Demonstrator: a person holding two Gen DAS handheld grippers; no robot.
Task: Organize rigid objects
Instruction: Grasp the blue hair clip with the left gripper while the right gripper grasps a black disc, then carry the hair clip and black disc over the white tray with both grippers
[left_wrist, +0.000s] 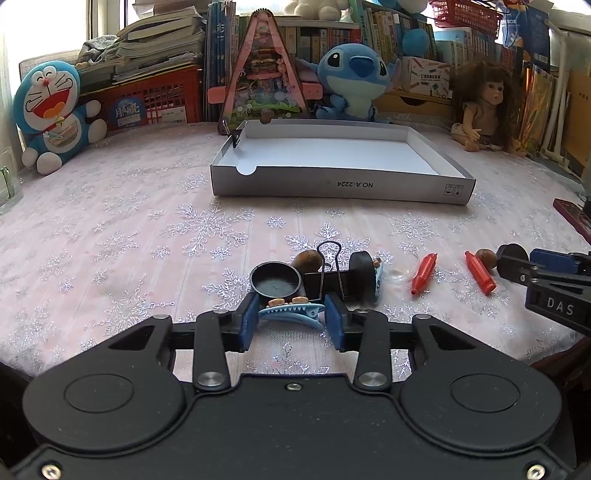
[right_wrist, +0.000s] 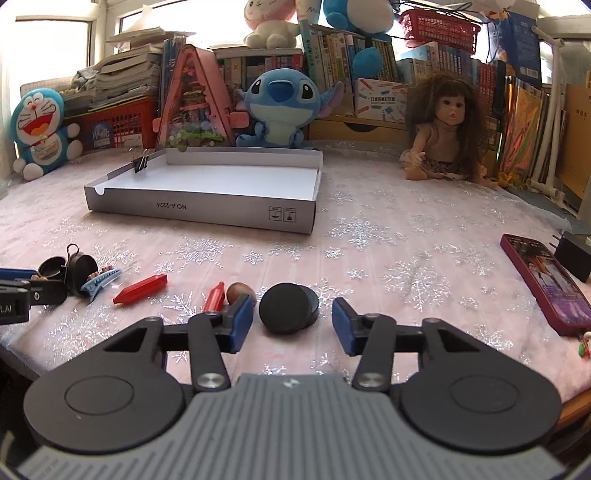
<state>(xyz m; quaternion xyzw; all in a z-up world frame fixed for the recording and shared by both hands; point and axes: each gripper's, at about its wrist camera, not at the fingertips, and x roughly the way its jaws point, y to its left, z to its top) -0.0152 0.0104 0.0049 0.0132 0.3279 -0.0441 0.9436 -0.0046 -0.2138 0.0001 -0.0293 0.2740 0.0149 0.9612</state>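
A: Left wrist view first. What sits between your fingers?

B: My left gripper (left_wrist: 291, 317) straddles a blue hair clip (left_wrist: 291, 314) near the table's front edge. The blue pads stand right at its two ends; whether they already press on it I cannot tell. Just behind it lie a shallow black dish (left_wrist: 275, 282), a black binder clip (left_wrist: 332, 273), a black puck on edge (left_wrist: 364, 275) and a brown nut (left_wrist: 308, 260).

A: And your right?

B: My right gripper (right_wrist: 293, 319) has a flat black puck (right_wrist: 290, 308) between its pads. The near pad stands just beside it, the far pad is apart, so the jaws are not gripping. Beside the left finger lie a second brown nut (right_wrist: 240, 291) and a red tube (right_wrist: 215, 297); another red tube (right_wrist: 140, 290) lies further toward the left gripper.

A: Counts?

B: Two red tubes, two nuts, two black pucks, one dish. Two blue hair clips: the second (right_wrist: 99, 282) lies by the upright puck. Two binder clips: the second (right_wrist: 139, 162) is clamped on the left wall of the white box lid (right_wrist: 199, 210), mid-table. A phone (right_wrist: 546, 284) lies by the right edge.
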